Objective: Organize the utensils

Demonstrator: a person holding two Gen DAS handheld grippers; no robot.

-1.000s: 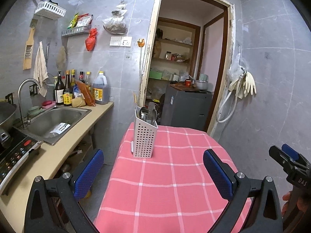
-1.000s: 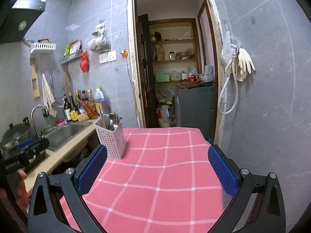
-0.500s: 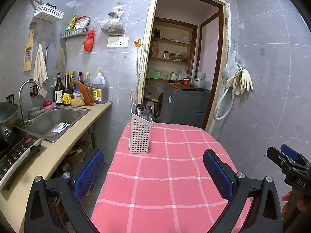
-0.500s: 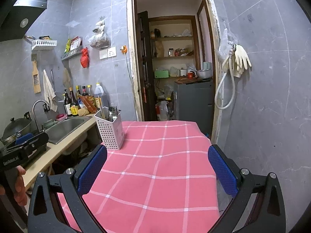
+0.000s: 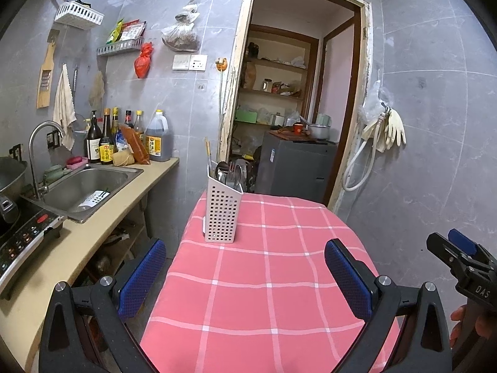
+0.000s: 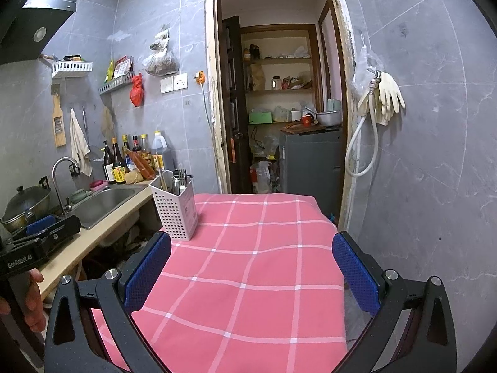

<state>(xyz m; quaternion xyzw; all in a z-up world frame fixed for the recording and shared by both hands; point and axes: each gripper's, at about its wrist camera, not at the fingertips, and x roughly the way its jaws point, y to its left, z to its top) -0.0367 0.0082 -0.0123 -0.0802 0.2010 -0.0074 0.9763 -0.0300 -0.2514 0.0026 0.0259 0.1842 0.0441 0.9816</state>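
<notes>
Grey-tiled kitchen. Desk under pink checked cloth. White perforated utensil holder stands upright at its far left edge, cutlery inside. Left tongs and right tongs both spread apart, empty.

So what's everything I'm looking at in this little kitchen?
utensil holder: one, white, perforated, upright on the table's far left, utensils standing inside
tablecloth: one, pink with white checks, covering the table
sink: one, steel, set in the beige counter, left
faucet: one, steel, behind the sink
bottles: several, dark sauces plus an oil jug, counter's far end
wall baskets: two, white and grey, upper left
red bag: one, hanging on the wall
rubber gloves: pale, hanging right of the doorway
cabinet: one, grey, beyond the doorway
left claw: open, blue pads, over the table
right claw: open, blue pads, over the table
</notes>
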